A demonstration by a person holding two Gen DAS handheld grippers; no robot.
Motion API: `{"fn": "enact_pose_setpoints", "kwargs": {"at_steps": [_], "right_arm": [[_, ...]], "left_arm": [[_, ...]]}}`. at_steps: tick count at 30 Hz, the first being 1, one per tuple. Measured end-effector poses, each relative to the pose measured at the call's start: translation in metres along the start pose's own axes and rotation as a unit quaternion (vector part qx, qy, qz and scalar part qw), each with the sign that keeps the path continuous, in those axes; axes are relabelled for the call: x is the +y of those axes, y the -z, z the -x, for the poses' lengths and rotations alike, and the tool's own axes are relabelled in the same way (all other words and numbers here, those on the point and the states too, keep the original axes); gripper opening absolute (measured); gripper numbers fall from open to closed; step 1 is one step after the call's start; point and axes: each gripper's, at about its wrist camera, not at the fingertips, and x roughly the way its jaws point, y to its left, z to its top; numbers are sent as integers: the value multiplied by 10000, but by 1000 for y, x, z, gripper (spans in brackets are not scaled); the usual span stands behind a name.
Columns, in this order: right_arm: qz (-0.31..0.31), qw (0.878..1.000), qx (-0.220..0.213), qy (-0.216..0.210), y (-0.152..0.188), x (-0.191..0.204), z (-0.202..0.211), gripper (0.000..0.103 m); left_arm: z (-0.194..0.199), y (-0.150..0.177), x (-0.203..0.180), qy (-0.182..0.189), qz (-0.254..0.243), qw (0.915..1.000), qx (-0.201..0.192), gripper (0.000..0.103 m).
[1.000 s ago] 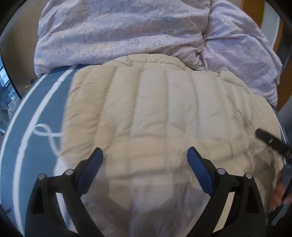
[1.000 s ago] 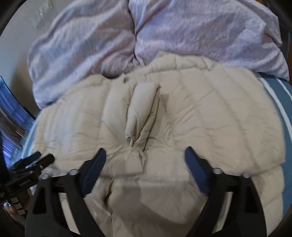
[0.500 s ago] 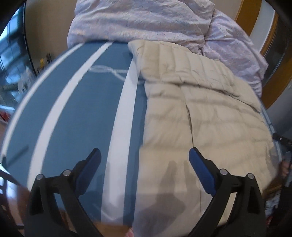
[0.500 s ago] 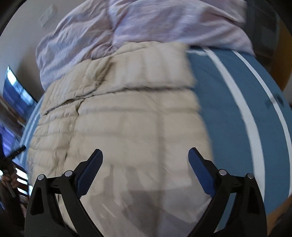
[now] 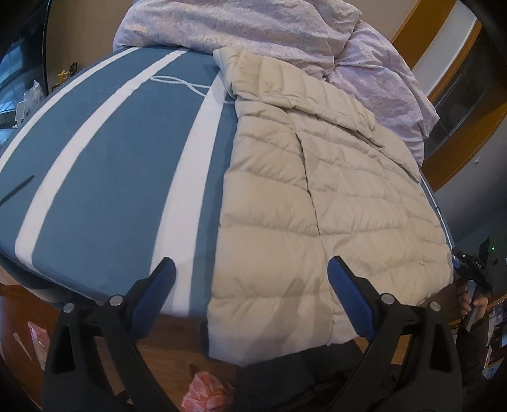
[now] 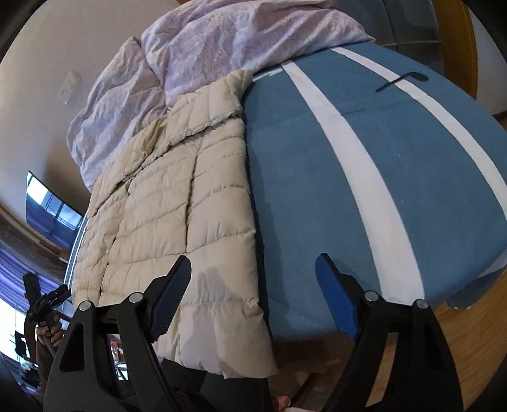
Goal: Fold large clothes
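Folded beige puffer jacket [image 5: 317, 202] flat on blue striped bed [image 5: 111, 164], lilac duvet [image 5: 253, 28] at twelve o'clock; left gripper [image 5: 250, 285] and right gripper [image 6: 253, 282] spread apart, empty

My left claw [image 5: 250, 275] has black arms and blue pads, and my right claw [image 6: 253, 272] is coloured the same. The puffer jacket [image 5: 317, 196] is plain beige, quilted in horizontal bands. Under it the bed cover [image 5: 120, 152] is dusty blue with broad white stripes and a thin white looping line near its far end. The duvet [image 5: 253, 28] is pale lilac with a fine speckled print. The floor [image 6: 469, 342] is orange-brown wood.
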Motion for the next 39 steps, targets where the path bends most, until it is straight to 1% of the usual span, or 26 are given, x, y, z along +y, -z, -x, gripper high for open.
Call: {"fn": "enact_pose_setpoints", "kwargs": {"at_steps": [1,2,5,7,9,12,14,17,19,21,23,24,25,26,27,28,29,33,39], "right_arm": [[4,10000,10,-67,1,0,0,79],[-4,9998,41,-192,2,1,-1,74],[5,9989,65,-459,8,3,-2,68],[36,9974,121,-710,12,6,-5,64],[60,9958,172,-893,14,11,-8,61],[66,9940,205,-1075,18,13,-9,57],[40,9925,225,-1199,20,12,-11,51],[-6,9911,230,-1312,22,12,-12,48],[-36,9903,227,-1369,24,12,-13,46],[-44,9902,241,-1375,24,13,-14,42],[-34,9905,288,-1347,25,14,-17,29],[-39,9904,289,-1355,26,14,-17,26],[-56,9902,263,-1371,26,14,-17,20],[-71,9900,228,-1390,25,14,-16,17],[-83,9901,190,-1391,24,15,-15,16],[-83,9902,151,-1389,22,16,-14,14],[-74,9905,110,-1371,20,17,-12,13],[-6,9917,-57,-1283,12,22,-5,11],[33,9922,-378,-1190,-6,32,6,10]], "left_arm": [[0,2,-1,0,-8,10000,-8,95],[1,3,-1,23,-8,10000,-25,95],[2,7,-4,145,-16,9999,-46,95],[1,9,-8,159,-65,9998,-47,91],[2,11,-12,211,-103,9997,-32,80],[1,15,-18,290,-148,9995,-2,73],[2,17,-19,300,-164,9994,-16,70],[3,20,-19,352,-128,9993,-31,64],[3,22,-19,371,-119,9992,-42,63],[4,23,-20,376,-111,9992,-56,60],[4,24,-21,380,-80,9992,-60,57],[3,24,-21,380,-60,9992,-57,51],[3,24,-21,367,-55,9993,-51,47],[2,24,-21,338,-50,9994,-29,32],[1,24,-20,310,-33,9995,1,24],[1,24,-19,304,-13,9995,8,21],[1,24,-18,308,0,9995,6,16],[6,22,-20,237,-79,9997,-86,10],[20,10,-26,-40,-259,9990,-364,9]]}}
